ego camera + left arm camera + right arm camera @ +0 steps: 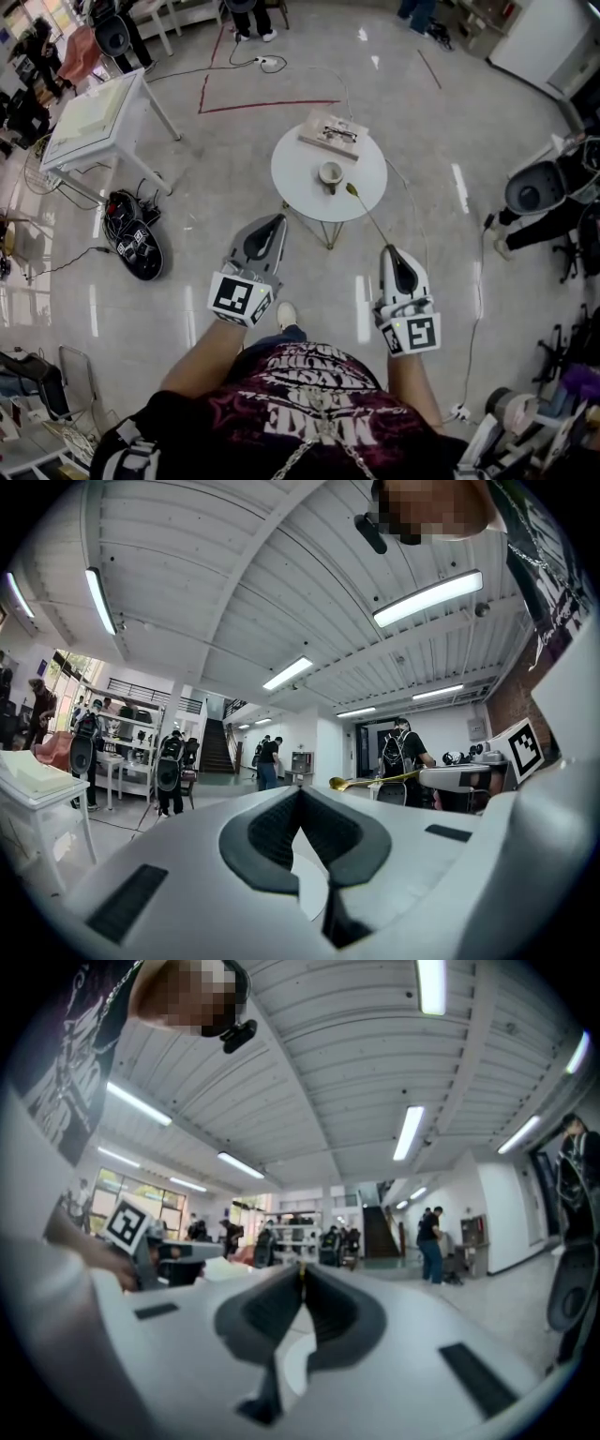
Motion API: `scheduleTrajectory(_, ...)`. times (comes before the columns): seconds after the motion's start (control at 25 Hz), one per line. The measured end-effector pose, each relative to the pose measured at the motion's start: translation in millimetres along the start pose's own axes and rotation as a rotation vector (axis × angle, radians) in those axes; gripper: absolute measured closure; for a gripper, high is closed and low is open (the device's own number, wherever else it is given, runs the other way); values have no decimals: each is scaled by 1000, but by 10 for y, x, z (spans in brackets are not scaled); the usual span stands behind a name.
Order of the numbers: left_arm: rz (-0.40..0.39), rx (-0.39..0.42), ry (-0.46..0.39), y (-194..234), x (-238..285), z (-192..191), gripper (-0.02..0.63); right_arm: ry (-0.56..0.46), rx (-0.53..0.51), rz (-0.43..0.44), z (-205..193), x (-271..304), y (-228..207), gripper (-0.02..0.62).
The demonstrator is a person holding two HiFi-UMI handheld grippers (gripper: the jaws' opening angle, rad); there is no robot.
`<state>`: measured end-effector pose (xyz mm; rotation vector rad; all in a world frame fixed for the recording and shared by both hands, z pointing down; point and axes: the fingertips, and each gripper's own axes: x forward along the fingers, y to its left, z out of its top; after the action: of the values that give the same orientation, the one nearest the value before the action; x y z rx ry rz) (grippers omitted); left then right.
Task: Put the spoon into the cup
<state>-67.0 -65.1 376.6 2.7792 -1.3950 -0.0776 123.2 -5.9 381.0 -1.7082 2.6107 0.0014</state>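
Observation:
A small white cup (330,172) stands near the middle of a round white table (291,187) ahead of me. My right gripper (387,247) is shut on the end of a long golden spoon (367,214). The spoon's bowl reaches over the table's near right edge, just right of the cup and apart from it. The left gripper view shows the spoon (375,781) level, sticking out from the right gripper. In the right gripper view only a thin yellow edge shows between the shut jaws (301,1271). My left gripper (278,218) is shut and empty, short of the table's near left edge.
A flat book-like object (333,134) lies at the table's far side. A white rectangular table (89,117) stands at the left, with black gear (136,246) and cables on the floor beside it. Chairs (534,187) sit at the right. People stand in the background.

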Motion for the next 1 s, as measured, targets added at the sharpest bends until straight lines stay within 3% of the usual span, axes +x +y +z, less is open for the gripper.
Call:
scheduleTrajectory(0.4, -54, -27, -5, 351, 161, -29, 578, 8, -31, -48, 45, 316, 114, 560)
scheduleTrajectory(1.0, -101, -56, -31, 459, 313, 31, 578, 9, -74, -85, 259, 424, 131, 561)
